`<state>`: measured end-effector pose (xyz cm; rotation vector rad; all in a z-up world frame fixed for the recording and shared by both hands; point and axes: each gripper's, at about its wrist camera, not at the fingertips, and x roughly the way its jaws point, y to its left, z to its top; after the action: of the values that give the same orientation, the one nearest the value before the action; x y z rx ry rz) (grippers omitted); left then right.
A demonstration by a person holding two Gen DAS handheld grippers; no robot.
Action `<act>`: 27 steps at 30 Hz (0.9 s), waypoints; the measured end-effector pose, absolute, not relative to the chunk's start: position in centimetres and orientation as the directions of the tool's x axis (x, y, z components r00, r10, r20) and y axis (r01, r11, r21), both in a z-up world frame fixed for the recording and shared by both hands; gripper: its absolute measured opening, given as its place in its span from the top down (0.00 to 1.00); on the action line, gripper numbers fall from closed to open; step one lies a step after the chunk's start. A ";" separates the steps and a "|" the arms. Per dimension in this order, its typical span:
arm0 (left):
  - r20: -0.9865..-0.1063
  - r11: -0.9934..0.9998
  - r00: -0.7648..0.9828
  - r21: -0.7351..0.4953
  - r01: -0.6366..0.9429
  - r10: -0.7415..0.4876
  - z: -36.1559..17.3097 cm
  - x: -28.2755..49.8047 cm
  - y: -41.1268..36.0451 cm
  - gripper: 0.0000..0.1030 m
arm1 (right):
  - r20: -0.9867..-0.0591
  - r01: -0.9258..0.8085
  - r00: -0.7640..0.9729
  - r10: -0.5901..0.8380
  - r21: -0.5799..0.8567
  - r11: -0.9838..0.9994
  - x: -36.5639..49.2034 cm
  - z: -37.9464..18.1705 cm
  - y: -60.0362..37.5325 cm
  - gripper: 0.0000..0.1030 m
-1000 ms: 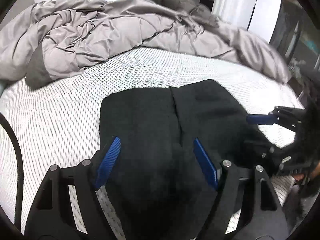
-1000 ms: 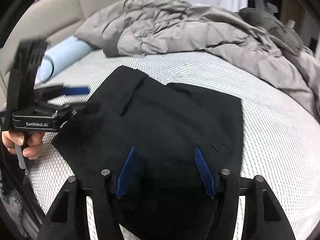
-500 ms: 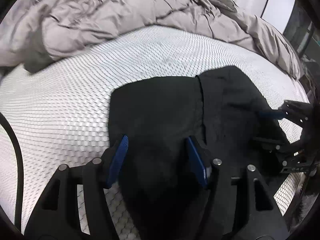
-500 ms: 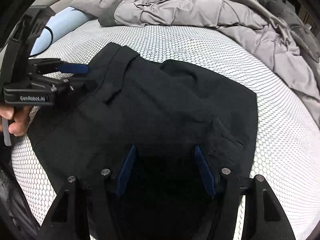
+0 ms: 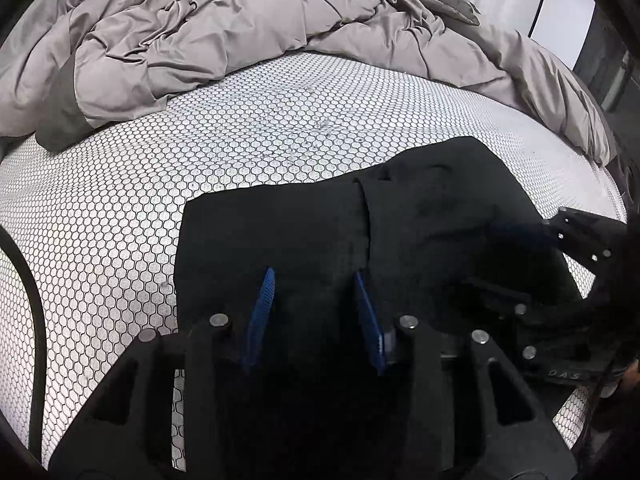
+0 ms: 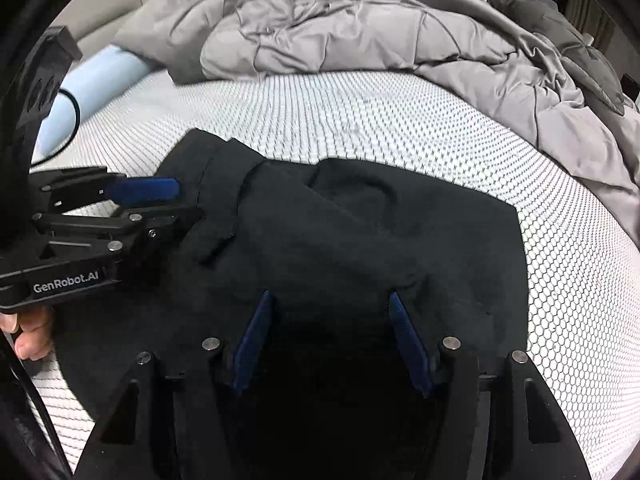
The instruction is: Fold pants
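My left gripper (image 5: 316, 312) was closing over the black pants (image 5: 304, 232), pads apart. Right gripper (image 6: 332, 340) gaped above them too. The pants lay folded, long axis running left to right.

Left wrist view close over the pants (image 5: 320, 232) from their left, angled down toward the duvet (image 5: 240, 32), right wrist view close from their right, same tilt, both sharing pants, bed (image 6: 400, 120), duvet

Black left gripper (image 6: 152, 200) with blue ribbed pads (image 6: 146, 192), silver screws, white "GenRobot.AI" lettering.
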<state>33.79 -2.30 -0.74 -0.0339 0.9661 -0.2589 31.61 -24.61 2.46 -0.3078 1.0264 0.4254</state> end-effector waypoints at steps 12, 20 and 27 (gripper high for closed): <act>-0.701 0.936 0.629 -0.176 0.304 -0.336 4.1 27.6 -1.7 0.56 | -0.803 -0.510 0.521 0.289 -0.021 0.860 27.4 6.8 -27.4 0.45; -0.797 0.915 0.485 -0.203 0.349 -0.361 -0.9 28.5 -3.0 0.55 | -0.863 -0.568 0.407 0.301 0.019 0.823 27.7 2.9 -24.7 0.45; -0.802 0.927 0.510 -0.136 0.349 -0.310 -0.5 27.0 -1.7 0.55 | -0.856 -0.568 0.467 0.224 -0.096 0.818 26.2 3.0 -27.0 0.45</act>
<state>27.04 -1.67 -0.50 0.0451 0.9561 -0.3968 26.17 -26.97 2.98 -0.3968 0.9716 0.5014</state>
